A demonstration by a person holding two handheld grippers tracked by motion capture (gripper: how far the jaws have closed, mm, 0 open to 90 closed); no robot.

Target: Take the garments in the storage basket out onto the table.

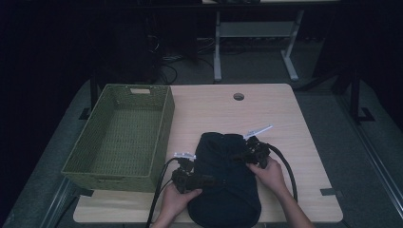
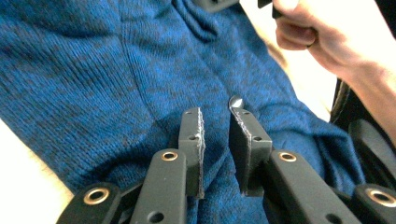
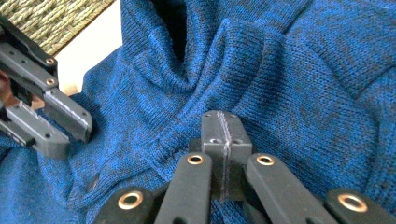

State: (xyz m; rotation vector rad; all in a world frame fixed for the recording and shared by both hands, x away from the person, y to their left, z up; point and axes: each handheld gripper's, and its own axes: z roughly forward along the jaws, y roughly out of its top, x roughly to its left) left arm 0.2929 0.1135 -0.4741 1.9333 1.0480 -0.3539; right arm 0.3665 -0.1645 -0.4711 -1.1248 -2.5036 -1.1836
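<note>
Blue sweater [image 1: 228,183] bunched on table [image 1: 285,114]. Left gripper [image 2: 215,140] slightly apart over fabric, grasping nothing; right gripper [image 3: 222,128] clenched tight, nothing visibly pinched.

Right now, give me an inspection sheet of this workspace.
Surface: light wooden table, round hole near its far edge.
Job's things: blue knit sweater bunched at the near edge.
Clutter: green woven basket on the left, nothing seen inside.
Grippers: left gripper, fingers slightly apart over the knit, pressing on nothing; right gripper, fingers shut together, no fabric seen between them.
Cables: black cables trail toward the person.
Surroundings: dark floor, grey desk frame behind.
</note>
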